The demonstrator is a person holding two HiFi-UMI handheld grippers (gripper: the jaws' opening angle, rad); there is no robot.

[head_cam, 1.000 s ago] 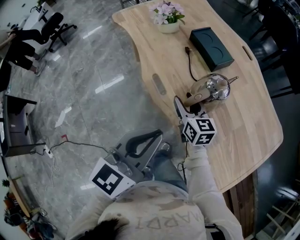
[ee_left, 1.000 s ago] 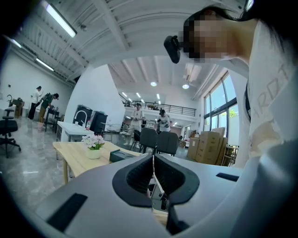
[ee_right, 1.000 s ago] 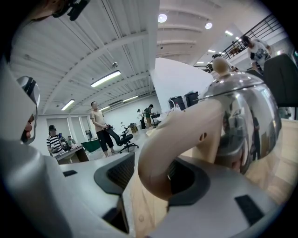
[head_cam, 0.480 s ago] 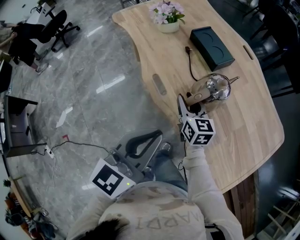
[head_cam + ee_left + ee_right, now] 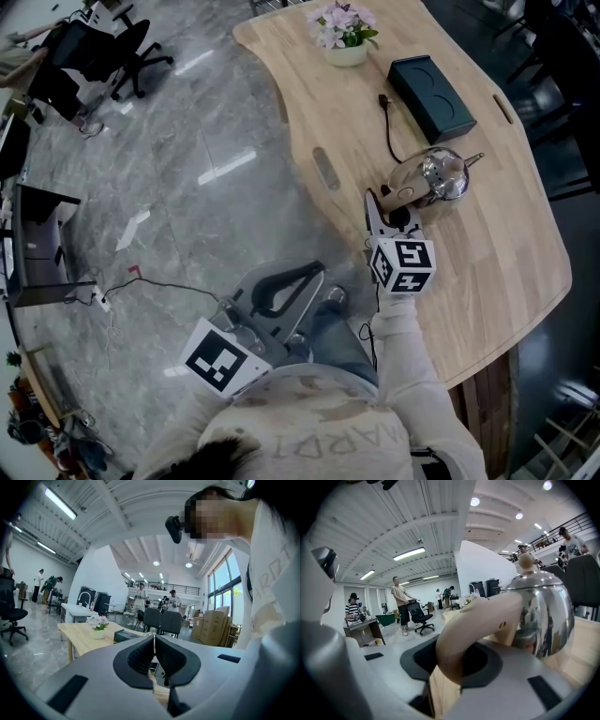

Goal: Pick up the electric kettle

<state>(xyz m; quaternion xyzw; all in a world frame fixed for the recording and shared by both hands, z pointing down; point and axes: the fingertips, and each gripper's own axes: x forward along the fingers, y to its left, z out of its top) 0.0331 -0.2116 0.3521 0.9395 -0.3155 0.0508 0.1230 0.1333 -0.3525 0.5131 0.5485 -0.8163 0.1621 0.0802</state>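
Between right gripper point(image 5: 454, 665) jaws, just closing: kettle point(image 5: 543, 611) handle.

I am watching a rounded, mirror-bright steel kettle point(image 5: 441, 175) standing upright on a pale wooden table point(image 5: 511, 281), close to the edge nearest me. Its thin spout point(image 5: 475, 158) is pointing off to the right, and a cream knob point(image 5: 526, 560) is capping its lid. Its curved cream handle point(image 5: 476, 620) is arching toward me and sitting between the jaws of my right gripper point(image 5: 392, 212), which have just been closing on it.
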